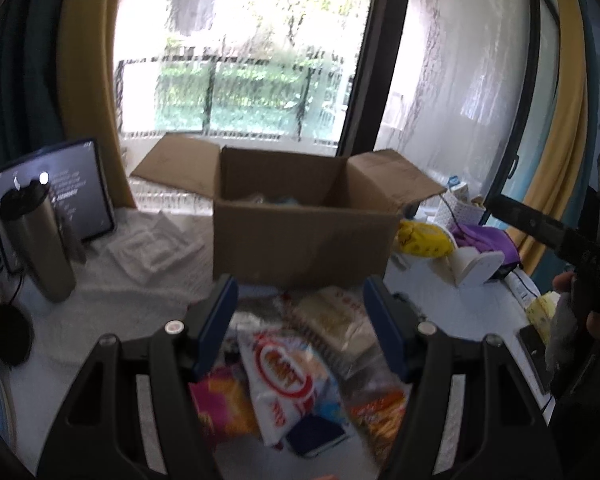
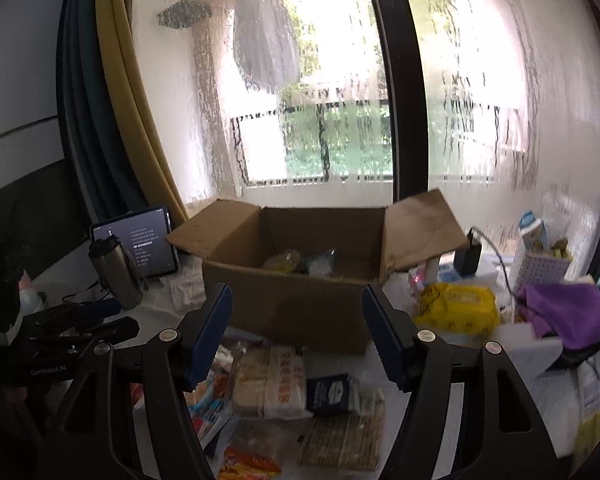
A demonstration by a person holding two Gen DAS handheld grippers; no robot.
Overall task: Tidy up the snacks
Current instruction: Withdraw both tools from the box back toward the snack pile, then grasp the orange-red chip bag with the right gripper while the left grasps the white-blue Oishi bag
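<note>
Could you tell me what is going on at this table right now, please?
A person holds a gripper in each hand above a pile of snack packets in front of an open cardboard box. The left gripper and right gripper are both open and empty. A few items already lie inside the box; most snacks are still on the table.

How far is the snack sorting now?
Early stage. A few packets already lie inside the cardboard box. The left gripper and right gripper are both open and hold nothing. A pile of snack packets is left on the table before the box.
</note>
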